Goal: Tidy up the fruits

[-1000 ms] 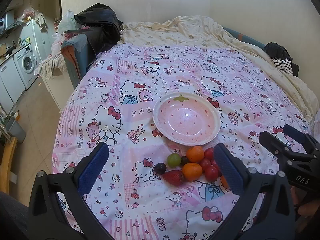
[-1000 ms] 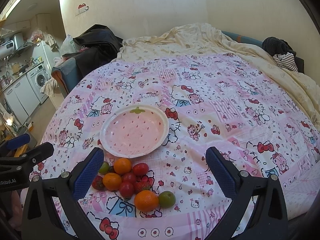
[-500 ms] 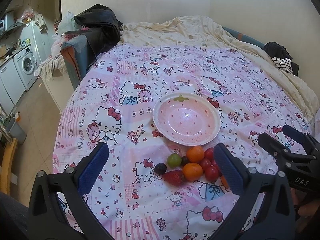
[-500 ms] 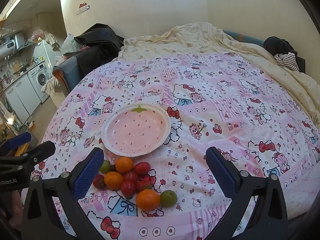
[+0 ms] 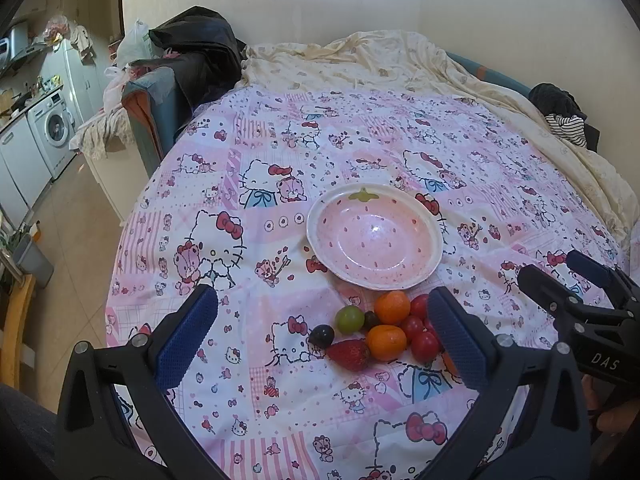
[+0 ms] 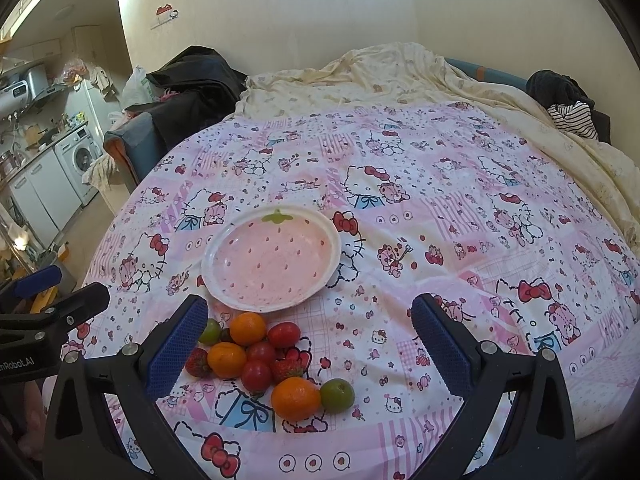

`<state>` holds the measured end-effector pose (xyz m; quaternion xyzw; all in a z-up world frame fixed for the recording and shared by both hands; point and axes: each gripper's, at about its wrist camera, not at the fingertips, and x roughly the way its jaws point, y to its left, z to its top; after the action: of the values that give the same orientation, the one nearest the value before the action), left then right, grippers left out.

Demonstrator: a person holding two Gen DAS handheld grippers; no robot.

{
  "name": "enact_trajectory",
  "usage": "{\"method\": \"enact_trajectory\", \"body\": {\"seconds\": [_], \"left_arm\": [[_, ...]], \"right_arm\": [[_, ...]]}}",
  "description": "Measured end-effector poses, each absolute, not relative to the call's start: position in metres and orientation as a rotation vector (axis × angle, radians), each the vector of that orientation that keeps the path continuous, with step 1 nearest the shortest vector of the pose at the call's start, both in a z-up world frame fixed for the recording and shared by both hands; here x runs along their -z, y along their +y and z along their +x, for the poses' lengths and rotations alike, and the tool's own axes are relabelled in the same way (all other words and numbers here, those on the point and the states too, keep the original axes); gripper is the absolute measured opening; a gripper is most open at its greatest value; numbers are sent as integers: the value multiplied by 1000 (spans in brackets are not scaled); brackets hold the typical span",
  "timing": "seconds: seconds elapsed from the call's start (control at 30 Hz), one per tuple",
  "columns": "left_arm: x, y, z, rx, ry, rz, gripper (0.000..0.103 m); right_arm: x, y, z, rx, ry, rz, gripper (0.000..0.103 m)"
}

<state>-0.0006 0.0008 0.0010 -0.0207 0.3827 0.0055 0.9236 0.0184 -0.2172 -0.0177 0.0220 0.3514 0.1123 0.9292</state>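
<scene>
A pink strawberry-patterned plate lies empty on the cartoon-cat bedspread. Just in front of it sits a cluster of fruit: oranges, red tomatoes, strawberries, green grapes and a dark grape. One orange and a green fruit lie nearest the bed edge. My left gripper hovers open over the cluster's left side. Above its right side my right gripper is open too. Neither holds anything.
A cream blanket is bunched at the far end of the bed. Dark clothes lie on a chair at the far left, striped clothing at the far right. Left of the bed are bare floor and a washing machine.
Almost nothing: the right wrist view has drifted very slightly. Both grippers stay open and the fruit has not moved.
</scene>
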Motion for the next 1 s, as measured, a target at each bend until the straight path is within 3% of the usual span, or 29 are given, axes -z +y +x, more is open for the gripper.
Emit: {"method": "enact_trajectory", "body": {"seconds": [0.57, 0.83, 0.97, 1.0], "left_arm": [[1, 7, 2, -36, 799, -45, 103], [10, 34, 12, -118, 881, -103, 103], [15, 36, 15, -120, 920, -113, 103], [16, 36, 16, -117, 927, -114, 103]], "right_arm": [[18, -223, 21, -242, 739, 71, 103], [34, -266, 65, -273, 1043, 266, 103], [71, -260, 82, -333, 1300, 264, 83], [82, -257, 83, -348, 1361, 267, 73]]}}
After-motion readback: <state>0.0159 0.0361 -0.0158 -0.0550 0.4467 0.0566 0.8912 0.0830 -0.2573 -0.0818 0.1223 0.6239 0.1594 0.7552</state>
